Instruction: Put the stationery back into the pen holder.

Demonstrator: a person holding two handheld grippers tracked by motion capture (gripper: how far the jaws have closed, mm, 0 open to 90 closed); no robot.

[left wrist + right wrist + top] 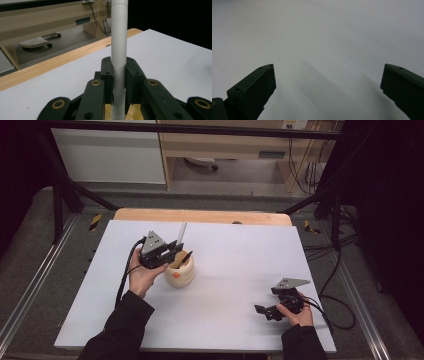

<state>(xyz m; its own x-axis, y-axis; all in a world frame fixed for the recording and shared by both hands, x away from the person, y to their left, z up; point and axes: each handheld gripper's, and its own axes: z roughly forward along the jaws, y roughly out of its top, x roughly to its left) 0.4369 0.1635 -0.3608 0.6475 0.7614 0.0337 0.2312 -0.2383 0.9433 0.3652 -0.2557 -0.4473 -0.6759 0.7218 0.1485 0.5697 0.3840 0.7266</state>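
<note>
The left claw [119, 75] is clamping a white tube [119, 45] at mid-shaft, centre frame, above the wooden cup [180, 272]; it is looking light, stiff, probably slick; the right claw [327, 87] is resting open on the tabletop [240, 265].

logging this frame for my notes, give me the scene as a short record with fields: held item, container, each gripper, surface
held item: white tube, upright, clamped between the jaws
container: round wooden cup, just below the held tube
left gripper: left gripper, shut on the tube, above the cup's mouth
right gripper: right gripper, jaws wide apart, nothing between them, low over the bare table near its right edge
surface: white table top, with a wooden strip along its far edge
</note>
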